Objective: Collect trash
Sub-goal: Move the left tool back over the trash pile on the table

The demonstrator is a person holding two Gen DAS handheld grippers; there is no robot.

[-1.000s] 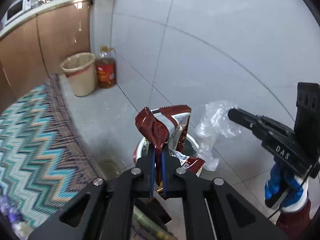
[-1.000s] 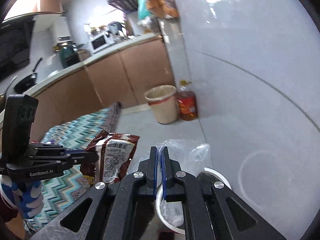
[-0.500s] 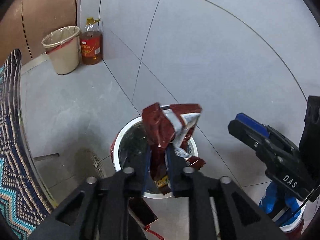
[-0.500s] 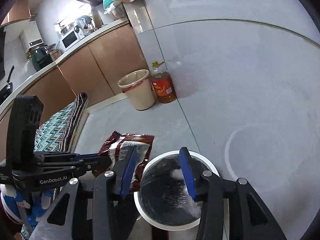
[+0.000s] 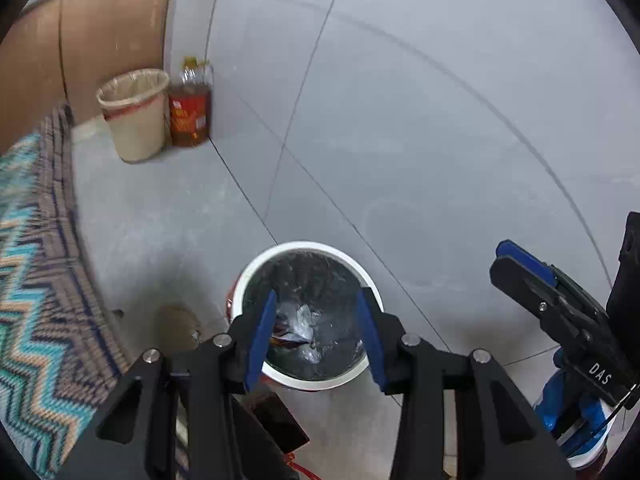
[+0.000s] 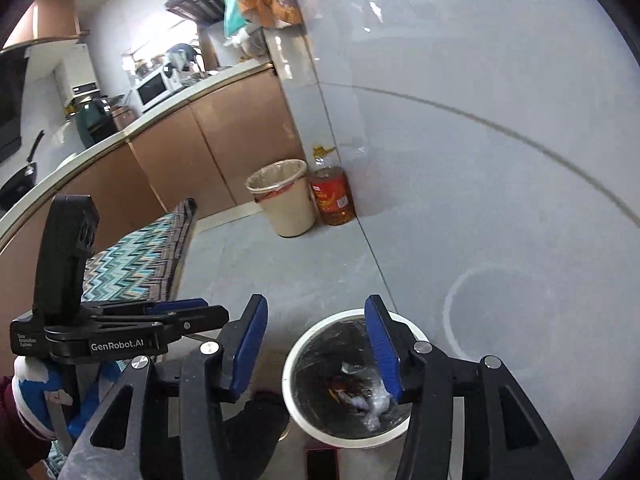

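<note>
A white-rimmed bin (image 5: pixel 304 245) with a dark liner stands on the grey floor by the tiled wall. Inside it lie a brown snack wrapper (image 5: pixel 286 336) and crumpled clear plastic (image 5: pixel 302 316). My left gripper (image 5: pixel 316 296) hangs over the bin's mouth; its jaws are opening and nothing is between them. The right wrist view shows the same bin (image 6: pixel 286 380), with the plastic (image 6: pixel 374 404) and the wrapper (image 6: pixel 344 392) at its bottom. My right gripper (image 6: pixel 316 302) hovers above the bin's left rim, jaws opening and empty. Each gripper shows in the other's view: the right gripper (image 5: pixel 508 258), the left gripper (image 6: pixel 208 310).
A beige lined bin (image 5: pixel 134 114) and an oil bottle (image 5: pixel 190 116) stand in the corner by brown cabinets (image 6: pixel 224 148). A zigzag-patterned cloth (image 5: pixel 28 280) fills the left side. A dark flat object (image 5: pixel 276 420) lies by the bin's base. Gloved hands (image 5: pixel 576 420) hold the grippers.
Both grippers went from shut to open. The snack wrapper left the left gripper and the clear plastic left the right one; both now lie inside the bin.
</note>
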